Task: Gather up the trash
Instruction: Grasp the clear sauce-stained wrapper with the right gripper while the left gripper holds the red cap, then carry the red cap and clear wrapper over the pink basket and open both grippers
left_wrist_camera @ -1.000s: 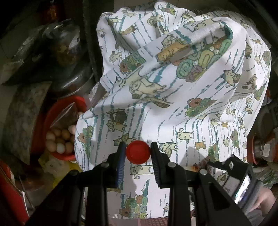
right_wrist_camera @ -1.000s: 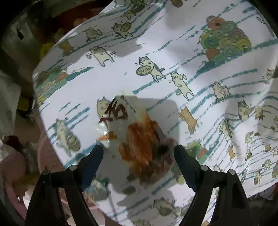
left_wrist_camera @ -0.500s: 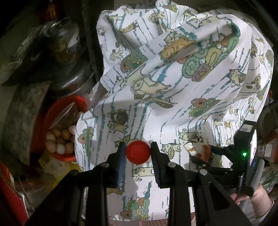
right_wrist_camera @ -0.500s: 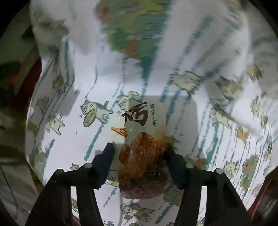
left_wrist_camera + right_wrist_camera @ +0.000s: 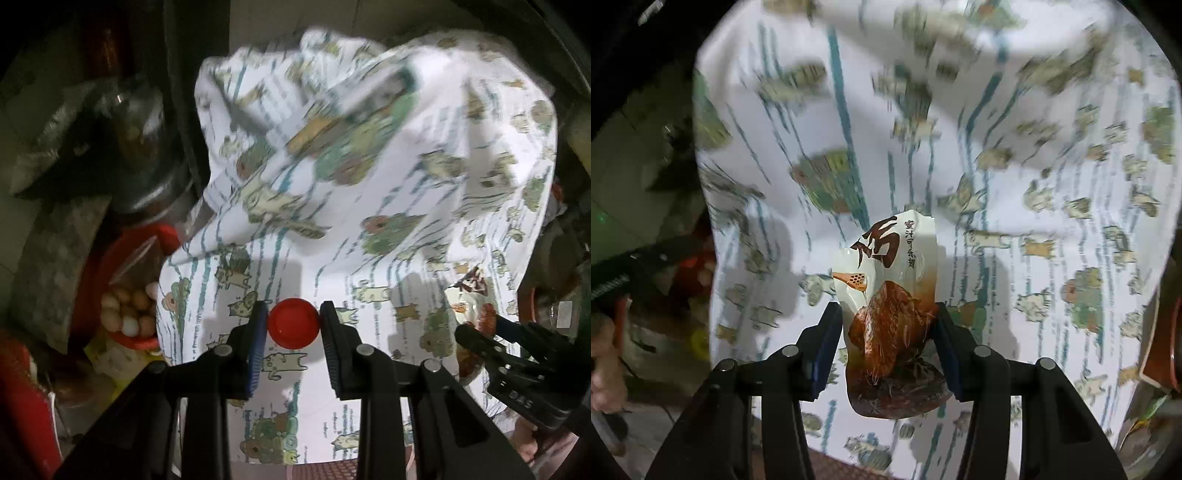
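Note:
In the left wrist view my left gripper (image 5: pixel 293 326) is shut on a small round red cap (image 5: pixel 293 328), held above a white cloth printed with cartoon cats (image 5: pixel 369 166). The right wrist view shows a snack wrapper (image 5: pixel 890 295), white on top with a brown food picture and dark lettering, standing between the pads of my right gripper (image 5: pixel 888 343). Its jaws are closing and both pads press the wrapper's sides. From the left wrist view the right gripper (image 5: pixel 480 332) sits at the right edge with the wrapper (image 5: pixel 476 291) in it, over the same cloth (image 5: pixel 997 147).
A red bowl (image 5: pixel 162 236) with eggs in a clear bag lies left of the cloth. Behind it stands a dark glass jar (image 5: pixel 140 147). Dark clutter and a red object (image 5: pixel 22 406) fill the left side. A person's hand (image 5: pixel 532 443) shows at the lower right.
My right gripper closed on the wrapper, rolled, and lifted it off the cloth. The left gripper rose slightly, still holding the red cap.

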Action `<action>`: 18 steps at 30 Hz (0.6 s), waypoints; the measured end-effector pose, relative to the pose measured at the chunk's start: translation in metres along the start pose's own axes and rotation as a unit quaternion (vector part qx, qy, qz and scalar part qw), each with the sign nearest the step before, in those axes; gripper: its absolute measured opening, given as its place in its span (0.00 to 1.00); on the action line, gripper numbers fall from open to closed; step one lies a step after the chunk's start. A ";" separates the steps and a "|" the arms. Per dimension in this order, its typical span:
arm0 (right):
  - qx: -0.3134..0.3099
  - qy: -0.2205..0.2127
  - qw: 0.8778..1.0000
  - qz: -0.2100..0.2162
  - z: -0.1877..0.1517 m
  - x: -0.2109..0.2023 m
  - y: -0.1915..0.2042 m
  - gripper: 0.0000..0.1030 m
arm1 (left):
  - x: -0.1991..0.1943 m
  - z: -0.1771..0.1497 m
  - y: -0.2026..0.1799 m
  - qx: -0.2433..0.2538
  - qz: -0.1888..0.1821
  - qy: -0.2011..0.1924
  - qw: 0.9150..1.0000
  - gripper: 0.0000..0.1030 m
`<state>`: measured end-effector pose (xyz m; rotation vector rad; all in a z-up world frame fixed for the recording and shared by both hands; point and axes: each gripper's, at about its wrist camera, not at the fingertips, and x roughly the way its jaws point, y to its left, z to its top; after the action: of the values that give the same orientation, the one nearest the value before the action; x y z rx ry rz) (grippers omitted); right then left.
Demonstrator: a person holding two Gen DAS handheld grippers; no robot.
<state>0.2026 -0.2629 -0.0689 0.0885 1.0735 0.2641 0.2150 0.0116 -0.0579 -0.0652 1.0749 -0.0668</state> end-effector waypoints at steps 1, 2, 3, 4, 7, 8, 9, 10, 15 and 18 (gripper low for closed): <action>0.002 -0.010 1.000 0.000 -0.004 -0.003 0.015 0.50 | -0.006 -0.001 -0.003 0.000 -0.002 -0.006 1.000 0.26; 0.006 -0.020 1.000 0.003 -0.005 -0.016 0.016 0.50 | -0.014 -0.003 -0.008 0.002 -0.005 -0.012 1.000 0.26; 0.012 -0.029 0.999 0.005 -0.007 -0.023 0.020 0.50 | -0.020 -0.005 -0.011 0.004 -0.004 -0.017 1.000 0.26; 0.016 -0.039 0.999 0.006 -0.006 -0.026 0.028 0.50 | -0.028 -0.009 -0.015 0.008 0.001 -0.024 1.000 0.26; 0.041 -0.070 0.997 0.015 -0.017 -0.060 0.027 0.51 | -0.050 -0.022 -0.026 0.010 -0.002 -0.037 0.999 0.26; 0.052 -0.076 0.995 0.023 -0.023 -0.066 0.028 0.51 | -0.055 -0.027 -0.028 0.010 -0.005 -0.038 0.999 0.26; 0.060 -0.080 0.995 0.028 -0.027 -0.071 0.028 0.51 | -0.063 -0.033 -0.031 0.008 -0.009 -0.040 0.999 0.26; 0.070 -0.087 0.993 0.030 -0.034 -0.078 0.028 0.52 | -0.069 -0.038 -0.033 0.004 -0.012 -0.042 0.999 0.26; 0.106 -0.103 0.987 0.054 -0.070 -0.102 0.035 0.53 | -0.084 -0.070 -0.041 -0.014 -0.027 -0.036 0.999 0.26; 0.121 -0.092 0.987 0.055 -0.095 -0.094 0.039 0.53 | -0.080 -0.094 -0.043 -0.026 -0.033 -0.016 0.999 0.26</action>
<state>0.0704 -0.2548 -0.0262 0.3834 0.9129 0.2193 0.0931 -0.0262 -0.0283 -0.1478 1.0415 -0.0979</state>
